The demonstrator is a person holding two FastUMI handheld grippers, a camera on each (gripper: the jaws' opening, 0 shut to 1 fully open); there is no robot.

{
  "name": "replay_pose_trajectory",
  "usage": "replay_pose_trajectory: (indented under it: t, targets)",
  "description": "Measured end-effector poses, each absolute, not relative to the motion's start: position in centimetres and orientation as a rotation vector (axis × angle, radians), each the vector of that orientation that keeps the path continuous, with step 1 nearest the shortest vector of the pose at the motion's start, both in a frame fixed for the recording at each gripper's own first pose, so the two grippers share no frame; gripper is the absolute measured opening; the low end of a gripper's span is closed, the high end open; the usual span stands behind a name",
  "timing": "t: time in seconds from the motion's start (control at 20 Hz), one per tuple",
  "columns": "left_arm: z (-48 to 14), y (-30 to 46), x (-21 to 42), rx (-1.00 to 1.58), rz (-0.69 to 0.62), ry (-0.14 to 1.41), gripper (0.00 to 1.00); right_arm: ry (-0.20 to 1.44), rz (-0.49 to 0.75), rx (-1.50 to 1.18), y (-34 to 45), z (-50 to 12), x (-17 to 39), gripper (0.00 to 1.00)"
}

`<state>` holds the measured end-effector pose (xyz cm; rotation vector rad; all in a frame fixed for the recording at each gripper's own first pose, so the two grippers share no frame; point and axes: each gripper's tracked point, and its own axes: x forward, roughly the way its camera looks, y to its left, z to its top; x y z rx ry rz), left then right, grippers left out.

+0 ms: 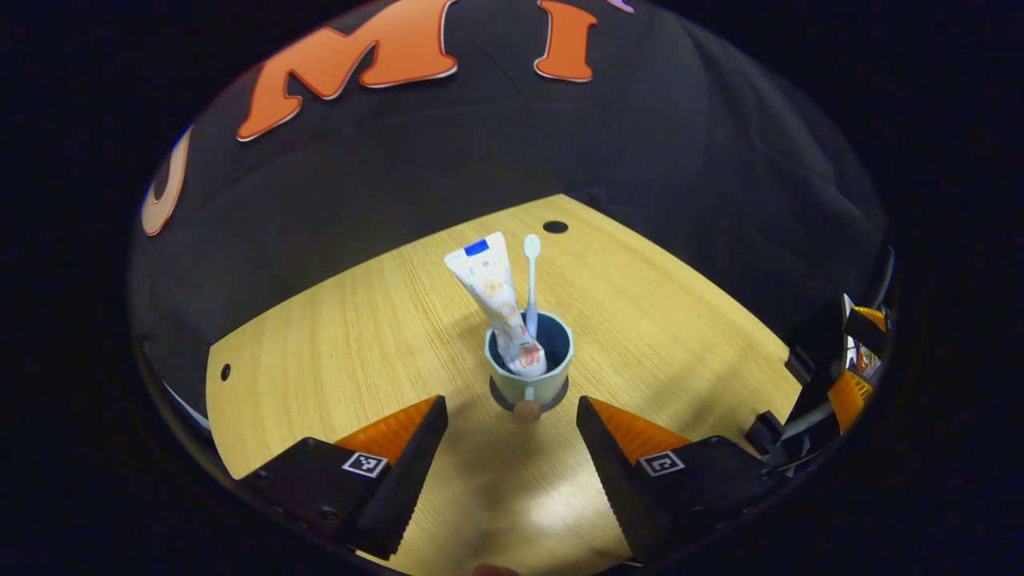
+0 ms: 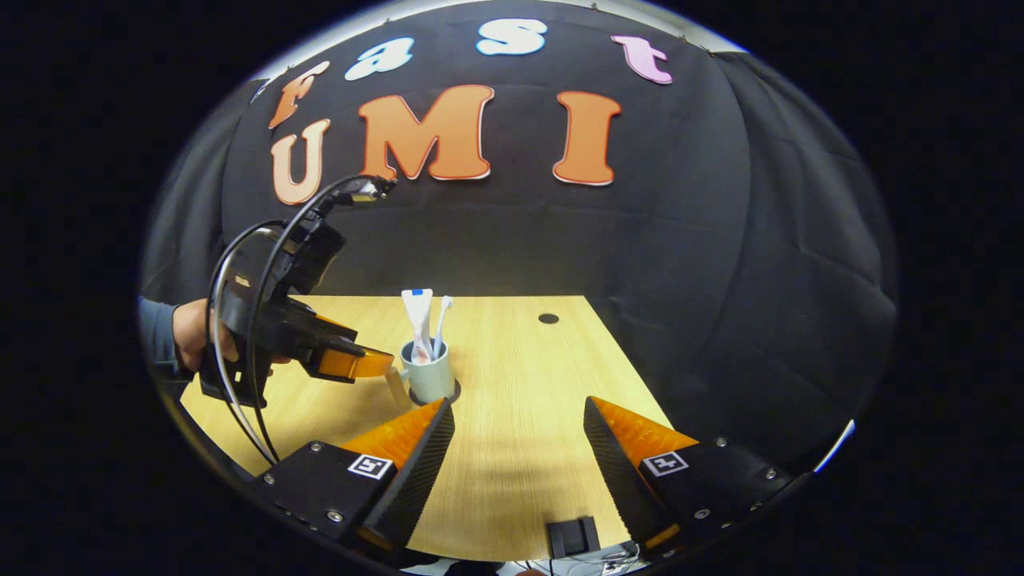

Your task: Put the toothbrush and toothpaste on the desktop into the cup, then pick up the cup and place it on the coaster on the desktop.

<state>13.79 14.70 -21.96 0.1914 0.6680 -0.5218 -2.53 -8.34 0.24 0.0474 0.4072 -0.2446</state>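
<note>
Cup (image 1: pixel 530 364) is the landmark here: pale, small, w/ a handle facing the left gripper's camera, standing upright near mid-desk (image 1: pixel 336 336). A dark disc rim peeks out under its base — prob. the coaster (image 1: pixel 504 398), so the cup looks already set on it. Toothpaste (image 1: pixel 496 300) stands inside the cup, leaning to the cup's left in the left gripper view; toothbrush (image 1: pixel 531 280) is upright just beside it, head up.

Handling, as a guess: cup is rigid, light, prob. smooth-walled, so somewhat slippery. The tall contents make it top-heavy; a nudge at the rim could tip it. Best hold is across the body, low, or by the handle. Toothpaste tube is soft & dents under pinch; brush is thin, stiff, rolls easily.

Left gripper (image 1: pixel 512 436): fingers wide apart, nothing between them, just short of the cup on the handle side, no contact visible. In the right gripper view it sits just beside the cup, a hand (image 2: pixel 192 336) holding it from behind.

Right gripper (image 2: pixel 520 436): fingers spread wide too, empty, well apart from the cup, on the near side of it.
</note>
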Motion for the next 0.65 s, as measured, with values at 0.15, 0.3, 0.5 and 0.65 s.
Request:
replay_pose_trajectory:
  t: [0.15,0.3,0.5,0.65]
  targets:
    - [-18.7,16.6,13.5,0.131,-0.443,0.559,0.99,0.339,-0.205,0.014,-8.1,2.5,-0.6,0.98]
    - [-15.4,19.7,13.0,0.111,-0.337,0.443,0.98,0.275,-0.165,-0.021,-7.5,4.8,0.7,0.98]
    - [-11.1,23.8,11.1,0.055,-0.199,0.319,0.98,0.2,-0.134,-0.032,-7.0,7.0,1.7,0.98]
    - [-8.4,27.0,9.4,0.026,-0.108,0.252,0.98,0.152,-0.104,-0.042,-6.6,7.9,2.0,0.98]
